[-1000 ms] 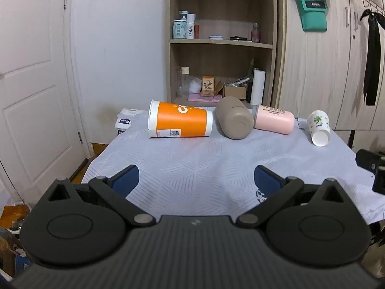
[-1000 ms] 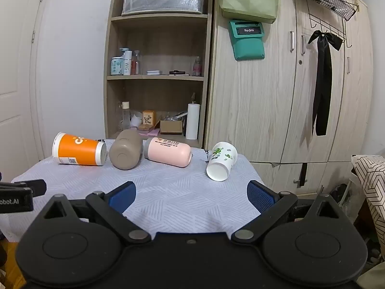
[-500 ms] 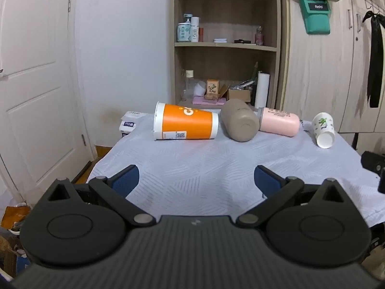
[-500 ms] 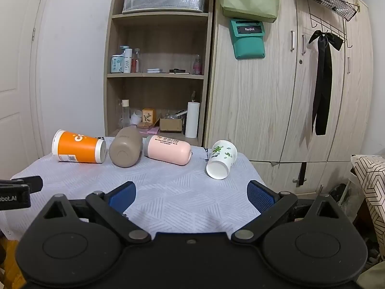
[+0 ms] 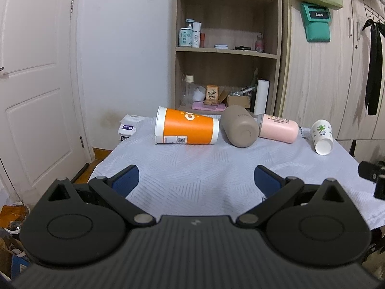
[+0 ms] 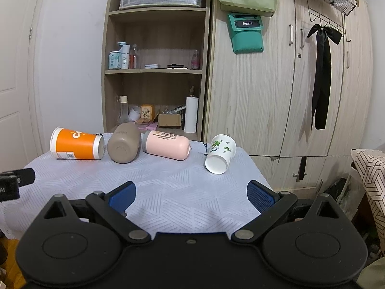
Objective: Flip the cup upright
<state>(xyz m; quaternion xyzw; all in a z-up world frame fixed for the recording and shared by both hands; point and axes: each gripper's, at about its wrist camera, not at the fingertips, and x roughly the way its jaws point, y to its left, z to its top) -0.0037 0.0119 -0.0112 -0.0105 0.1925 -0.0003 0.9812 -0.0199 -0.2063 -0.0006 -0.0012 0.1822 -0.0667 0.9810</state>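
Note:
Several cups lie on their sides along the far edge of the cloth-covered table (image 5: 199,168): an orange paper cup (image 5: 186,130) (image 6: 77,144), a taupe tumbler (image 5: 239,130) (image 6: 124,143), a pink tumbler (image 5: 279,128) (image 6: 166,142) and a white paper cup with green print (image 5: 322,137) (image 6: 220,155), mouth toward me. My left gripper (image 5: 196,180) is open and empty over the near table edge. My right gripper (image 6: 191,195) is open and empty, also near the front edge.
A wooden shelf unit (image 6: 156,72) with bottles and boxes stands behind the table, a wardrobe (image 6: 288,84) to its right, a white door (image 5: 36,84) at left. A tissue pack (image 5: 128,127) lies at the table's far left corner. A patterned cushion (image 6: 368,175) is at right.
The left gripper has risen and pulled back a little, so the cups sit lower and smaller in its view. The right gripper has barely moved. Both stay open.

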